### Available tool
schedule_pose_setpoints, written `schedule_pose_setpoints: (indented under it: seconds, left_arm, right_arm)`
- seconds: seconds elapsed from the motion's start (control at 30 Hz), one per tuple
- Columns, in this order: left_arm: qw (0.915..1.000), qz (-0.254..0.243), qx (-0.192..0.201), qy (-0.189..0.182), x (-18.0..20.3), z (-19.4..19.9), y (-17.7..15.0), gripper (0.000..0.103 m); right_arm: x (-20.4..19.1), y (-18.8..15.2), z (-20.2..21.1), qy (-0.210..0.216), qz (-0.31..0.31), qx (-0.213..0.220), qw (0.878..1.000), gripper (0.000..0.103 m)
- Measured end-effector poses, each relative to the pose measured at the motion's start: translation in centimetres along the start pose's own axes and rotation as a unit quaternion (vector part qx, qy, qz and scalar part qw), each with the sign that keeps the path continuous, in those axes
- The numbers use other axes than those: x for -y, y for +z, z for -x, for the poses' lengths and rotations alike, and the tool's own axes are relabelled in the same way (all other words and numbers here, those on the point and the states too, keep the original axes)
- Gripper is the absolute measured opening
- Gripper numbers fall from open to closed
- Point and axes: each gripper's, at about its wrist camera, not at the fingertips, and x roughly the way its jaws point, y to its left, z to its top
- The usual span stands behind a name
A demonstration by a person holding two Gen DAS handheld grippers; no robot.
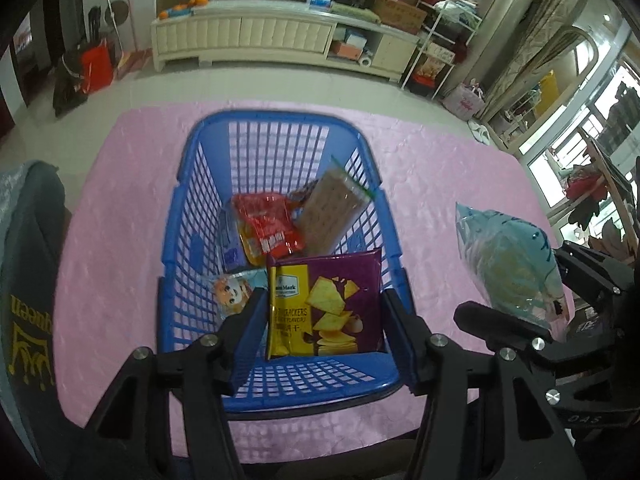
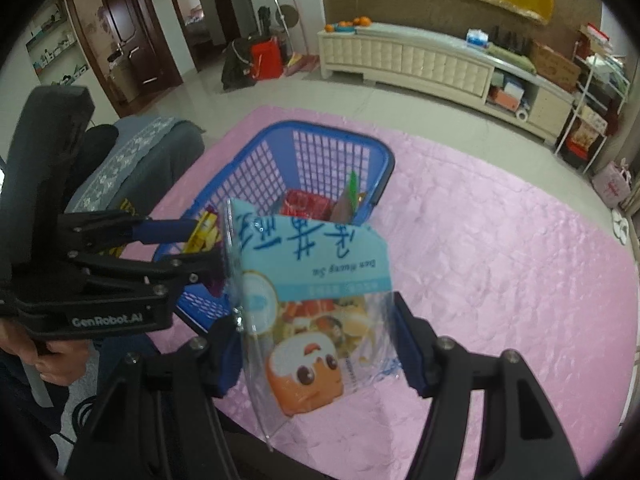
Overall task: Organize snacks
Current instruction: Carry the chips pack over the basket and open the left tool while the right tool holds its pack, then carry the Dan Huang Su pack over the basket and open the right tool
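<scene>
A blue plastic basket (image 1: 280, 118) (image 2: 320, 126) stands on the pink-covered table (image 1: 100, 208). Inside lie a red packet (image 1: 268, 228), a brown biscuit pack in clear wrap (image 1: 332, 212) and a small cartoon-faced pack (image 1: 234, 294). My left gripper (image 1: 324, 296) (image 2: 210, 242) hangs over the basket's near end, shut on a purple and yellow cracker packet (image 1: 324, 304) that stands upright between the pads. To the basket's right, above the cloth, my right gripper (image 2: 316, 312) (image 1: 512, 280) is shut on a light-blue and clear snack bag (image 2: 312, 280) (image 1: 508, 256) with a cartoon cake on it.
A chair with a grey cover (image 1: 28, 260) (image 2: 140, 152) stands against the table's left side. A hand (image 2: 52, 360) grips the left tool's handle. Bare pink cloth (image 2: 500, 280) stretches right of the basket. A white cabinet (image 1: 248, 36) lines the far wall across the floor.
</scene>
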Motion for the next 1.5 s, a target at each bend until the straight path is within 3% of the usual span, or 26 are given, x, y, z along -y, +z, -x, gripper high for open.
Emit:
schedule_pose_setpoints:
  seconds: [0.2,0.47,0.63,0.87,1.17,1.37,1.5]
  left_arm:
    - [0.9996,-0.009,-0.027,0.001,0.2,-1.0,-0.8,0.065]
    - [0.9997,-0.01,-0.02,0.003,0.9,0.2,-1.0,0.073]
    - [0.9999,0.002,-0.004,-0.012,0.9,1.6,-0.7,0.073]
    - [0.9992,-0.012,0.036,0.009,0.6,5.0,0.1,0.073]
    - [0.9959,-0.015,0.062,0.065,-3.1,6.0,0.8,0.073]
    - [0.9945,-0.007,0.061,0.085,-5.5,4.5,0.5,0.073]
    - [0.9956,0.003,0.055,0.075,-7.0,3.4,0.1,0.073]
  right_arm:
    - [0.4,-0.3,0.4,-0.007,-0.01,0.0,1.0,0.068]
    - [0.1,-0.6,3.0,-0.022,-0.012,0.014,1.0,0.068]
    - [0.1,-0.4,4.1,-0.022,-0.013,0.024,0.999,0.068]
    - [-0.5,1.1,4.2,-0.02,0.0,0.03,0.999,0.068]
    - [-2.9,4.4,0.6,0.003,0.029,0.019,0.999,0.068]
    - [-4.4,5.2,-3.1,0.014,0.039,-0.001,0.999,0.068]
    - [-4.6,5.3,-5.0,-0.007,0.047,-0.014,0.999,0.069]
